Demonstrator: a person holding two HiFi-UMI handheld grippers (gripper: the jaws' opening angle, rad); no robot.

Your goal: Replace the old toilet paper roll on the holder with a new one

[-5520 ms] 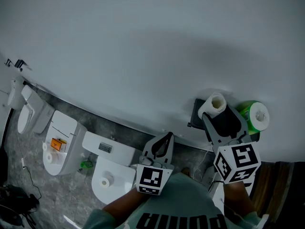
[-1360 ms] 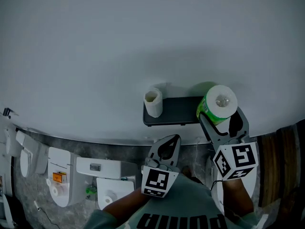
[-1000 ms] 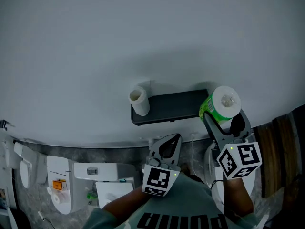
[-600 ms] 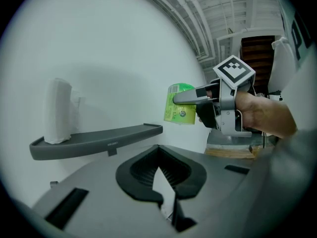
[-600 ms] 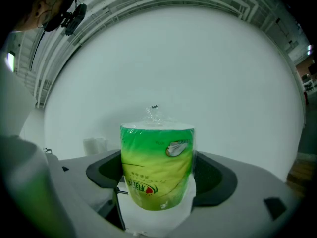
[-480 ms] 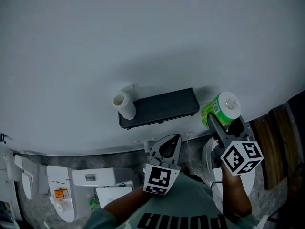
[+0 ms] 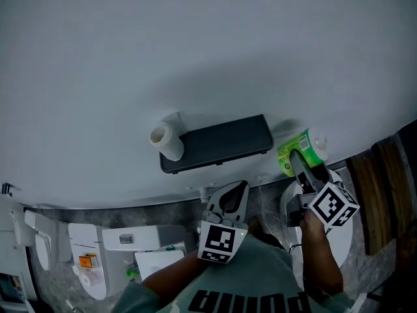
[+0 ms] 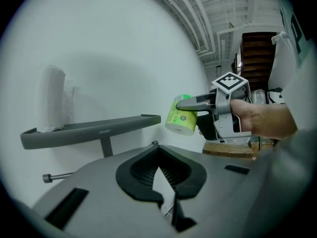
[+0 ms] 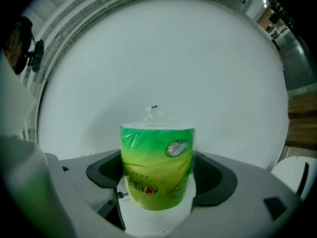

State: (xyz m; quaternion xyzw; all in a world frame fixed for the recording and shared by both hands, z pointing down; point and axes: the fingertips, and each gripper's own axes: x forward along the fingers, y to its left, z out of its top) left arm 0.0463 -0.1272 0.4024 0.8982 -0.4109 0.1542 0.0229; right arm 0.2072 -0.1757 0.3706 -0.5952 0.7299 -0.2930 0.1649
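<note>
A dark grey wall shelf (image 7: 215,142) carries the thin old white roll (image 7: 166,141) upright at its left end. Just off the shelf's right end, my right gripper (image 7: 301,162) is shut on the new roll (image 7: 307,143) in green plastic wrap. In the right gripper view the new roll (image 9: 157,152) stands upright between the jaws of my right gripper (image 9: 158,177). My left gripper (image 7: 238,189) hangs below the shelf, shut and holding nothing. The left gripper view shows my left gripper (image 8: 167,205), the shelf (image 8: 94,128), the old roll (image 8: 52,98) and the new roll (image 8: 181,114).
A metal bar (image 8: 57,176) sticks out under the shelf. White toilets (image 7: 85,266) stand on the grey floor at lower left, and another white fixture (image 7: 342,240) is under my right hand. A wooden panel (image 7: 381,194) is at the right.
Earlier my right gripper was at the white roll with the green roll beside it. Now it holds the green roll and has dropped down and right, off the shelf's end.
</note>
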